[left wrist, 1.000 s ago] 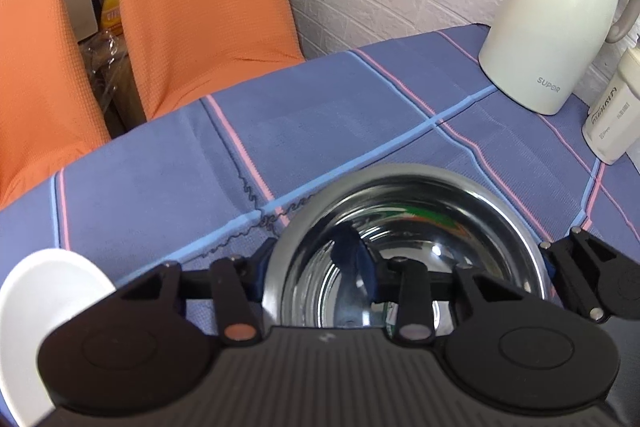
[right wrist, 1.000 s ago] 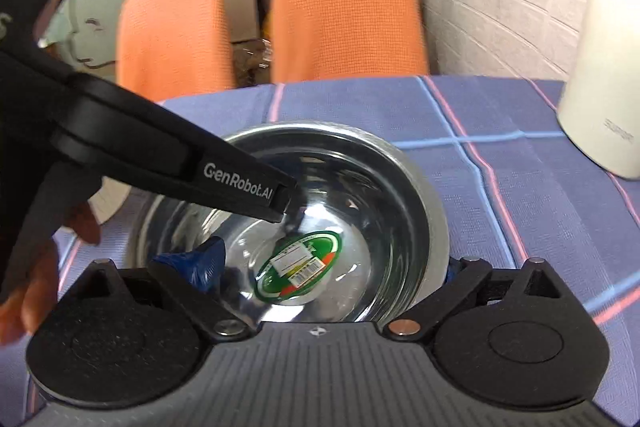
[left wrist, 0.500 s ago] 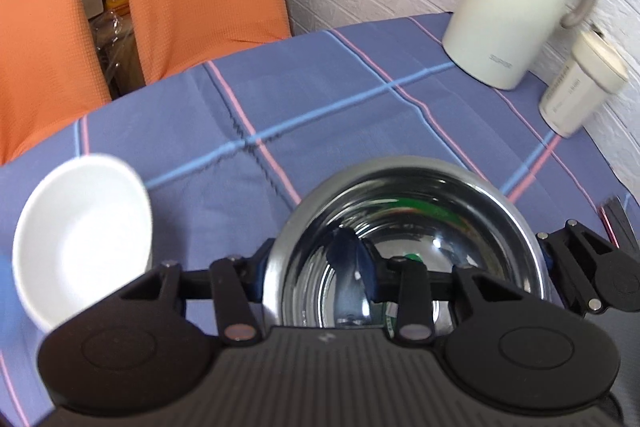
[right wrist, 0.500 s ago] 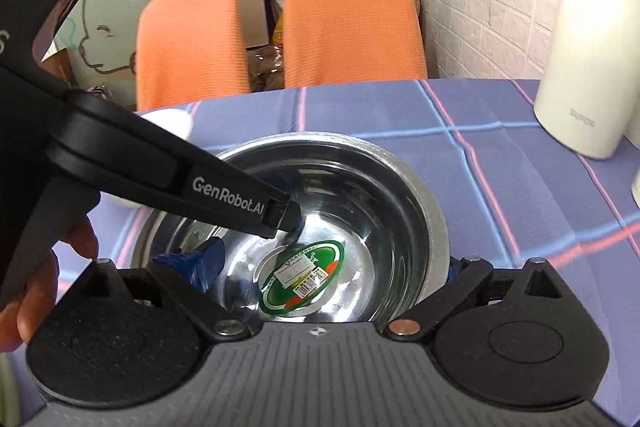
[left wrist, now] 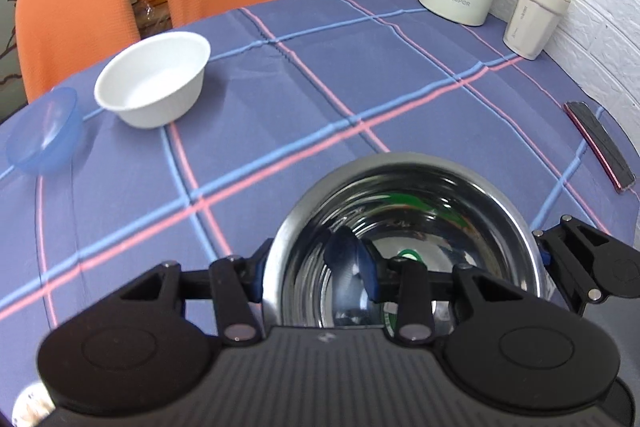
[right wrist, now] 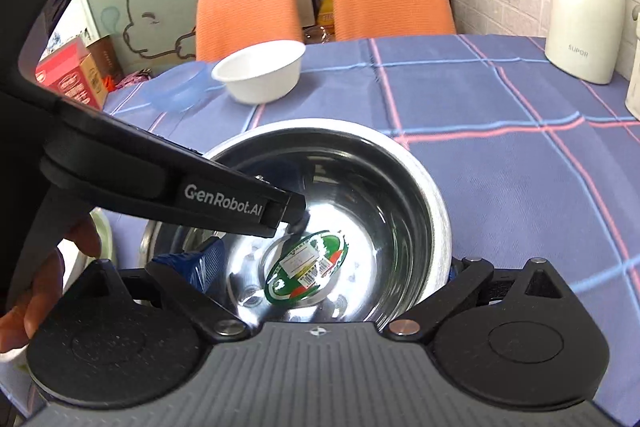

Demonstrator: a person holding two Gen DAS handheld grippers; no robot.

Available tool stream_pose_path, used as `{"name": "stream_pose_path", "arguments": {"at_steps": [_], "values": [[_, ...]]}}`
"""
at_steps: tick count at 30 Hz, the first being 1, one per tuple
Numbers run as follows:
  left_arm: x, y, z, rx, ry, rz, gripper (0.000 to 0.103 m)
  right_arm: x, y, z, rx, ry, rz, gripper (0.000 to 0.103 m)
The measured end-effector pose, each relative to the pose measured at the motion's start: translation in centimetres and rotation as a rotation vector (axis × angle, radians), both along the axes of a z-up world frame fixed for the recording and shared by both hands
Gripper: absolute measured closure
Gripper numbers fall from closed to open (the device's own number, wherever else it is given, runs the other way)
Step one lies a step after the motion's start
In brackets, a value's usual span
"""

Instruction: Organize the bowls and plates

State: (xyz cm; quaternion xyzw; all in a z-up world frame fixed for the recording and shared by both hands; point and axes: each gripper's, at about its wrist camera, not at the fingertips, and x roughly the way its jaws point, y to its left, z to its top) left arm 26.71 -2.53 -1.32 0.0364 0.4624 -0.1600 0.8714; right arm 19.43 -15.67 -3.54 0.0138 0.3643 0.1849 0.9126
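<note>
Both tools grip the steel bowl (right wrist: 320,219) by its rim, so the coming move turns on where the other bowls lie from it: far and to the left. The white bowl (left wrist: 154,79) stands upright on the surface (left wrist: 360,75) near its far left edge, with the blue bowl (left wrist: 42,131) just beside it on the left, tilted. Both are well apart from the steel bowl, with bare cloth between.

The left tool (left wrist: 316,267) is clenched on the steel bowl's left rim, one blue pad inside the wall and one outside. The right tool (right wrist: 332,267) grasps the near rim the same way, its pads on either side of the wall.

The steel bowl is wider than the white one, so it would probably serve as the base of a stack rather than go inside. The left tool sits on the side nearer the two bowls. Whether the steel bowl rests on the surface or hangs above it, I cannot tell.
</note>
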Motion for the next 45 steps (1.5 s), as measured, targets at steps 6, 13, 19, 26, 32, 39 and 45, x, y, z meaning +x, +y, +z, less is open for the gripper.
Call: {"name": "stream_pose_path", "arguments": {"at_steps": [6, 13, 19, 26, 32, 39, 45], "values": [[-2.2, -0.1, -1.0, -0.016, 0.0, 0.012, 0.066, -1.6, -0.1, -0.9, 0.01, 0.034, 0.009, 0.015], [-2.3, -0.3, -2.3, -0.002, -0.037, 0.039, 0.065, -1.7, 0.2, -1.6, 0.005, 0.016, 0.016, 0.016], [-2.1, 1.0, -1.7, -0.038, -0.05, 0.062, 0.031, -1.4, -0.3, -1.0, 0.004, 0.022, 0.031, 0.018], [-3.1, 4.3, 2.7, -0.114, -0.166, 0.126, 0.026, -3.0, -4.6, 2.0, 0.089, -0.049, -0.082, 0.017], [-4.2, 8.2, 4.3, -0.101, -0.203, 0.2, 0.024, -2.1, -5.5, 2.4, 0.073, -0.012, -0.145, 0.017], [-3.0, 12.2, 5.2, -0.042, -0.216, 0.252, 0.024, -0.6, -3.3, 4.6, -0.003, -0.072, 0.018, 0.017], [1.8, 13.5, 8.7, -0.04, -0.262, 0.236, 0.024, 3.7, -0.2, 8.2, -0.129, -0.147, 0.132, 0.017]]}}
